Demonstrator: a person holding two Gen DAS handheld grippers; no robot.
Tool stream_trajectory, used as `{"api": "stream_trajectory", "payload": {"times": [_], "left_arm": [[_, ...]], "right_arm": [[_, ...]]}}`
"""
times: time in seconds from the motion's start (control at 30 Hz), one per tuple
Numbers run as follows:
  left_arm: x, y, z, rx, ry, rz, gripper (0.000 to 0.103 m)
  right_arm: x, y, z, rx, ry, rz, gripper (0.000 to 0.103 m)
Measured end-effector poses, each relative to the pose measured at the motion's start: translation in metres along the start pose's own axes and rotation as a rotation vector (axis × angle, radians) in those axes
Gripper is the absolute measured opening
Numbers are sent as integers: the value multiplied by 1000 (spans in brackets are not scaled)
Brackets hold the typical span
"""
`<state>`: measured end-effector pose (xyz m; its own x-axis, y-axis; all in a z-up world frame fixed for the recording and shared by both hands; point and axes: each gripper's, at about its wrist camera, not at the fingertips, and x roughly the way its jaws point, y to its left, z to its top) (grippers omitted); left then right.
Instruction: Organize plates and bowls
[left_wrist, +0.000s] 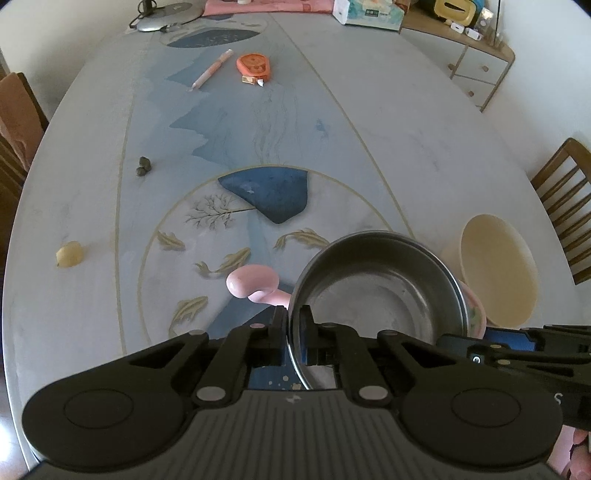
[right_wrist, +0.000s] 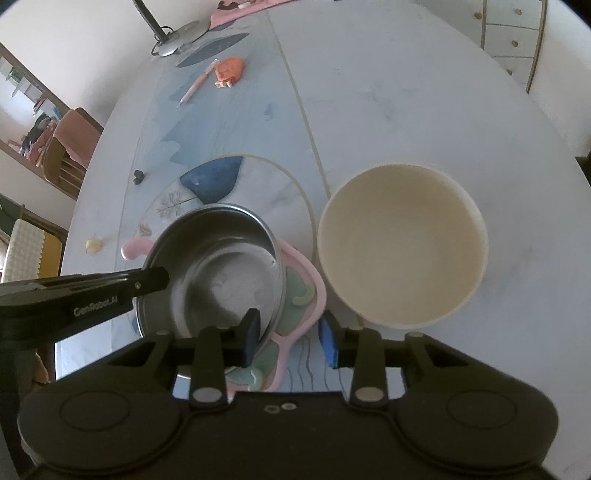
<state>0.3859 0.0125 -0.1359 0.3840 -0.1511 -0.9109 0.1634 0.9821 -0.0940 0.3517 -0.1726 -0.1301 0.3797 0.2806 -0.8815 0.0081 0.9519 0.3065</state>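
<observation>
**Steel bowl gripped at the rim, resting on the pink plate**

The left tool (left_wrist: 294, 325) is pinching the near rim of the steel bowl (left_wrist: 380, 291), one finger inside and one outside. The bowl is sitting on the pink plate (right_wrist: 299, 295) on the worktop (left_wrist: 406, 147). The right tool (right_wrist: 290, 341) is straddling the plate's edge and the bowl's rim, jaws part spread; whether its pads are pressing cannot be told. The cream bowl (right_wrist: 402, 243) is standing just beside the plate.
</observation>
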Motion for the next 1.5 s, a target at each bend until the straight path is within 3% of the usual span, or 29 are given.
{"api": "stream_trajectory", "payload": {"times": [0.3, 0.77, 1.07, 1.5], "left_arm": [[-14, 3, -16, -28, -6, 22, 6], [-87, 8, -47, -65, -52, 42, 6], [-135, 17, -89, -112, -82, 57, 6], [-168, 32, -164, -166, -61, 77, 6]], "right_arm": [[-17, 7, -4, -40, -35, 13, 29], [-64, 31, -28, -87, -41, 65, 29], [-98, 52, -60, -139, -53, 97, 29], [-117, 78, -118, -208, -4, 124, 29]]}}
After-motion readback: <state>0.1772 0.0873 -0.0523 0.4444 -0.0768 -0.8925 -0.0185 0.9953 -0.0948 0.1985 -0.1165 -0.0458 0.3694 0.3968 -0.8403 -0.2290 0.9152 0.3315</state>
